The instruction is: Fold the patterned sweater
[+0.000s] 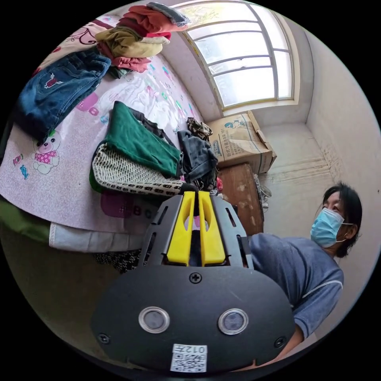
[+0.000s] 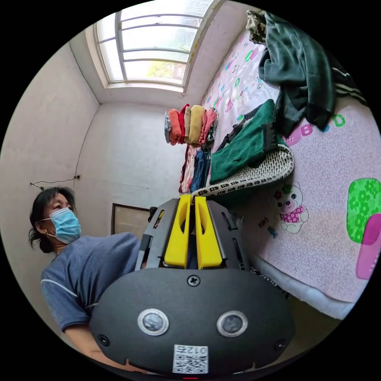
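Observation:
The patterned sweater lies bunched on the pink bed sheet: green on top, with black-and-white knit and a patterned hem band below. My left gripper is at the near end of that hem band, its yellow jaws closed together with dark fabric at their tips. In the right gripper view the sweater lies beside the sheet's bear print, and its hem band runs straight into my right gripper, whose jaws are pressed together on it.
Folded jeans and a stack of folded clothes lie farther along the bed. A dark grey garment lies beside the sweater, a dark green one beyond it. A cardboard box and the person are beside the bed.

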